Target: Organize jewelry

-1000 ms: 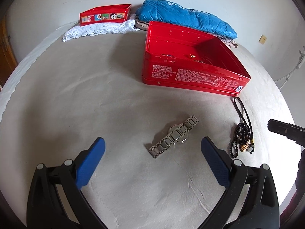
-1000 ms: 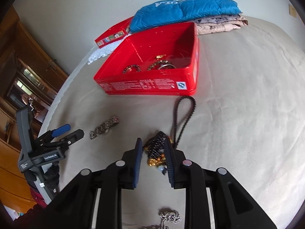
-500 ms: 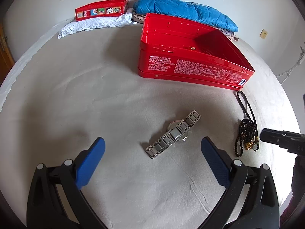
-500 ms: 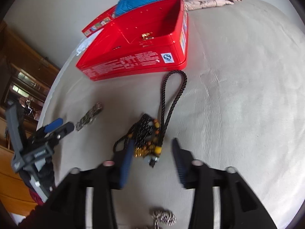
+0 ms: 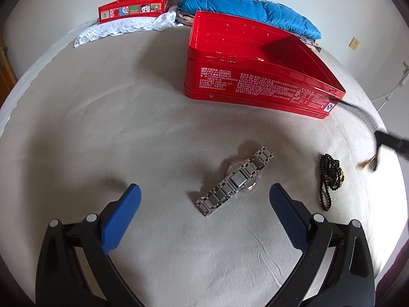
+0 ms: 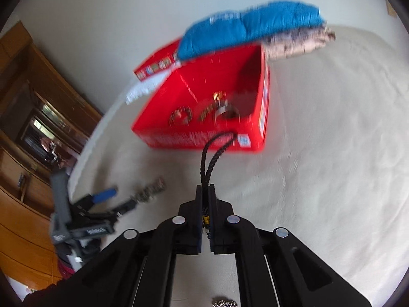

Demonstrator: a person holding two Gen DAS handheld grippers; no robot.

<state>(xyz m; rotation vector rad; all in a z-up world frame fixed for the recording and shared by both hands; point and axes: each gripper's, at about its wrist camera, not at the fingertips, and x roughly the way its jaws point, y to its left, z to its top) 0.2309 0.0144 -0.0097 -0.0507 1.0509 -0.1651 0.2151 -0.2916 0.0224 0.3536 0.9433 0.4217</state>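
My right gripper (image 6: pixel 205 189) is shut on a black cord necklace (image 6: pixel 210 157). Its loop sticks out ahead toward the open red tin (image 6: pixel 194 138), and yellow beads show between the jaws. In the left wrist view that gripper (image 5: pixel 391 142) is blurred at the right edge, with the cord (image 5: pixel 358 110) stretched up past the red tin (image 5: pixel 255 84). A string of black beads (image 5: pixel 328 179) lies on the bed below it. My left gripper (image 5: pixel 203 188) hangs open, low over a steel watch (image 5: pixel 235 181) that lies between its blue fingers (image 5: pixel 120 217). Bracelets (image 6: pixel 181 115) lie inside the tin.
The tin's red lid (image 5: pixel 133 9) leans on a white lace cloth (image 5: pixel 122 26) at the back. A blue jacket (image 5: pixel 245 7) lies behind the tin. A wooden cabinet (image 6: pixel 30 102) stands left of the bed. A silver chain (image 6: pixel 225 303) lies under my right gripper.
My right gripper opened wide over the necklace, then shut on its cord and lifted it toward the tin. The black beads stayed on the bed. The left gripper barely moved.
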